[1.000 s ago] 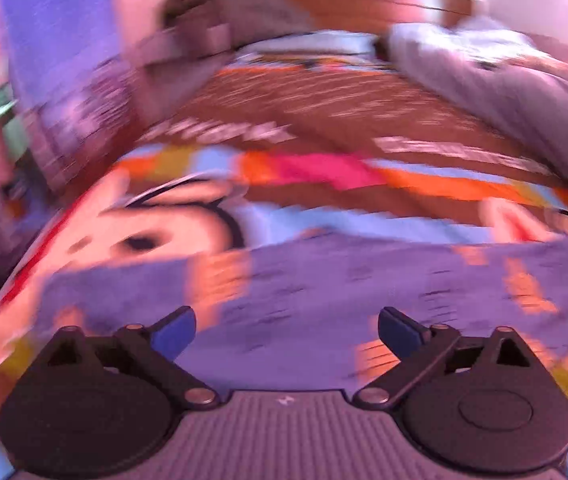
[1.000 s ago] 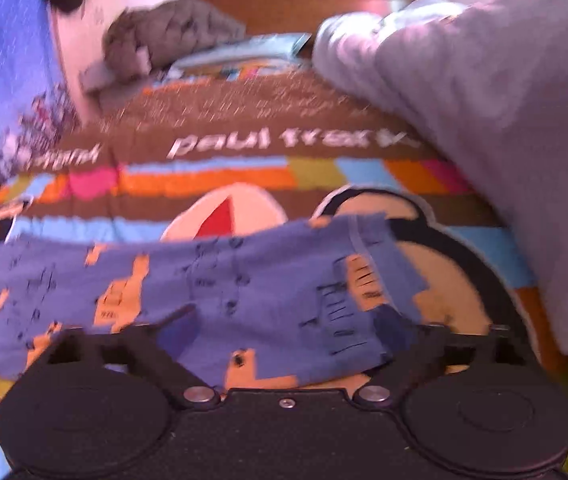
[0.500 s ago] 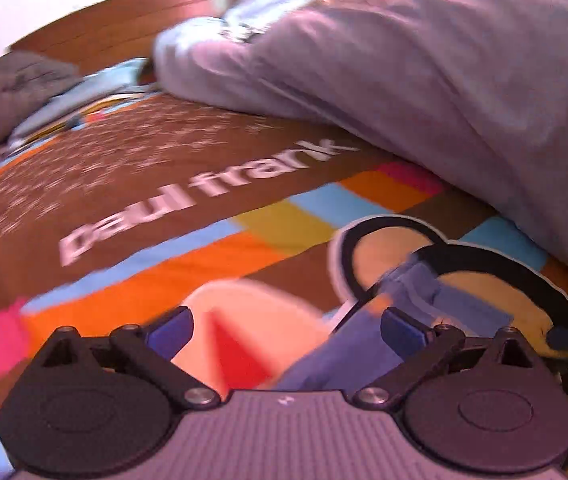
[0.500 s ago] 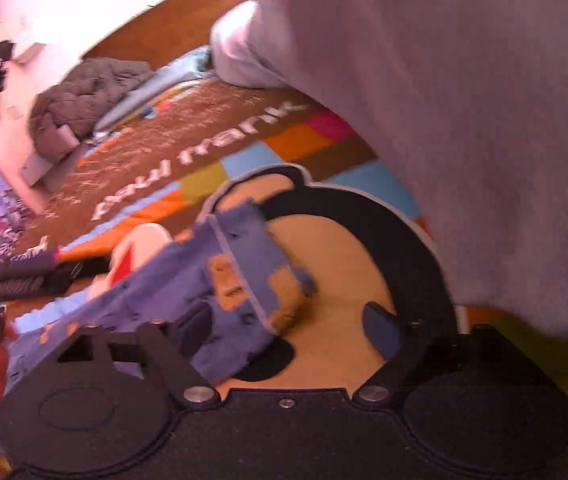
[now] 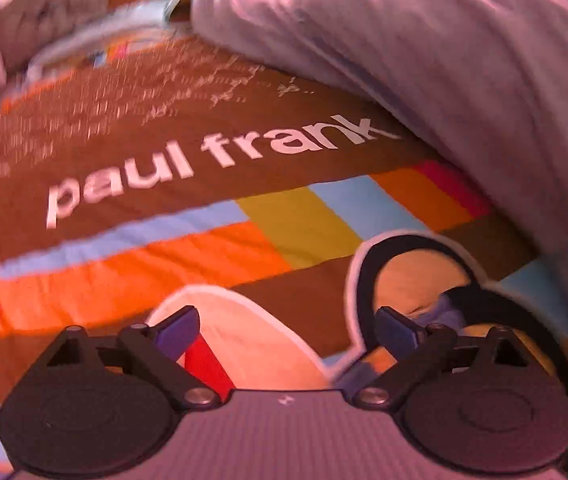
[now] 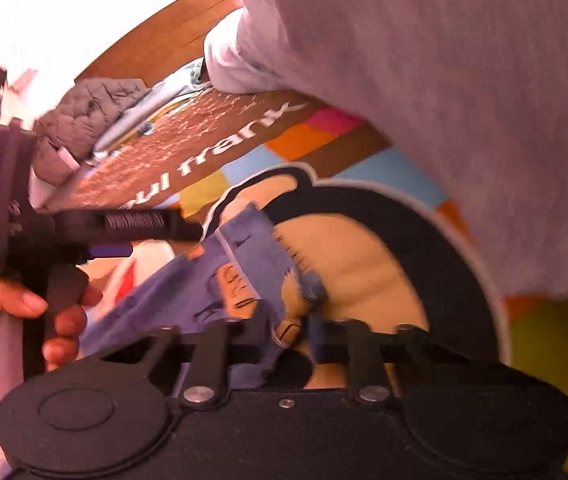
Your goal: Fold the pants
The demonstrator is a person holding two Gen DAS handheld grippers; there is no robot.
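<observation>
Right wrist view: the right tool, spread half a second earlier, had pinched the pants hem on the bed, fold beginning; the left tool stayed spread

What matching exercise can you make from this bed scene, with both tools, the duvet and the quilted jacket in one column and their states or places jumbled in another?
Column one:
1. grey-bodied left tool
2. black right tool
3. pale lilac duvet
4. grey quilted jacket

Column two:
A. lying by the wooden headboard
B. shut on the blue patterned pants
C. open, holding nothing
D. heaped on the right of the brown printed bedspread

Pairs: 1-C, 2-B, 3-D, 4-A.
</observation>
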